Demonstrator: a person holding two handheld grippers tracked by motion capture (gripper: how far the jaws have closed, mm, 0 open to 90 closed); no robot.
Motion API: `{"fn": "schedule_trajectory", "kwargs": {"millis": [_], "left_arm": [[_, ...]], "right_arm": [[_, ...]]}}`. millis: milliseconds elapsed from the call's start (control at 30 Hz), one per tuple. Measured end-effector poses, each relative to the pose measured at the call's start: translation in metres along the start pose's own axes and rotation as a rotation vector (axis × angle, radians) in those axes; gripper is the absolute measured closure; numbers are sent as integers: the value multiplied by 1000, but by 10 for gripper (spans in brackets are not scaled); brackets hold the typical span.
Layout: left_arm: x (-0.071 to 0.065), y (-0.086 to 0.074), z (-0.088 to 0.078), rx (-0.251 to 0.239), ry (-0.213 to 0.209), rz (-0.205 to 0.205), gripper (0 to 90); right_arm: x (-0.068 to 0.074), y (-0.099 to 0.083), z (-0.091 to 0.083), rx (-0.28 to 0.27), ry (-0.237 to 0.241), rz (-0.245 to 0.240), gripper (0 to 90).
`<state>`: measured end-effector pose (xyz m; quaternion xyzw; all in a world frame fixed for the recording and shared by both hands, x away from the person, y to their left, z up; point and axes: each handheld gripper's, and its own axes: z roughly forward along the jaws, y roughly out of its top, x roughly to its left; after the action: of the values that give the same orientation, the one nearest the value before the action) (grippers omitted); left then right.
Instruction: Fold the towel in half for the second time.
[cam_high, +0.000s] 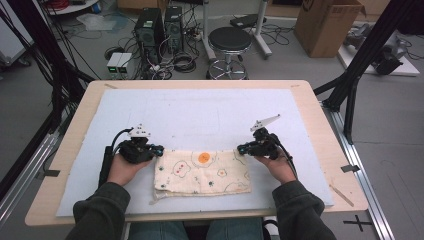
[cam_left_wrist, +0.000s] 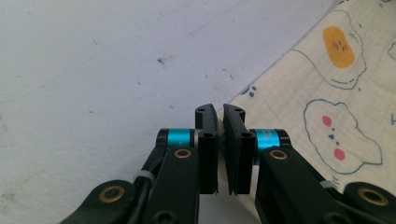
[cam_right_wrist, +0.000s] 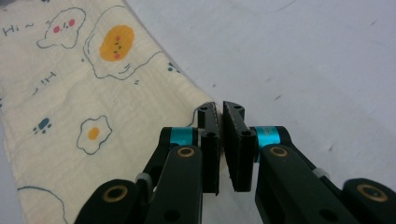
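Two grippers, one folded cloth (cam_high: 202, 172), all sitting on a white mat (cam_high: 200, 115) over a wooden table (cam_high: 327, 145).

Starting at the left: the left gripper (cam_high: 159, 149) sits at the far left corner of the cloth, held in the person's left hand (cam_high: 122, 167). From the high view you can't really see what the tips are doing. The left gripper view sorts that out: the left gripper (cam_left_wrist: 220, 112) has its jaws clenched nearly together, with only a thin slit between them, right at the corner of the cloth (cam_left_wrist: 327, 102). Looks like the fabric edge runs into that slit, so it's pinching the corner.

The cloth itself lies flat near the front edge of the mat, between both hands. It's cream with fried-egg and little face doodles; the high view mostly gives you one orange yolk (cam_high: 203, 158), while the close views show the print properly.

Right side: the right gripper (cam_high: 241, 148) is at the far right corner, in the right hand (cam_high: 277, 165). In the right gripper view the right gripper (cam_right_wrist: 220, 109) is clamped the same way on the corner of the cloth (cam_right_wrist: 84, 107).
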<state>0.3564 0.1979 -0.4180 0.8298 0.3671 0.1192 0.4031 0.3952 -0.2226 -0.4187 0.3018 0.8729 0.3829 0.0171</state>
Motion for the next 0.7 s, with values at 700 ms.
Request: {"fn": "schedule_trajectory", "kwargs": {"millis": [700], "left_arm": [[41,26,28,-42,93,-79,843]], "right_arm": [[-48,43,23,37,-67,130,854]]}}
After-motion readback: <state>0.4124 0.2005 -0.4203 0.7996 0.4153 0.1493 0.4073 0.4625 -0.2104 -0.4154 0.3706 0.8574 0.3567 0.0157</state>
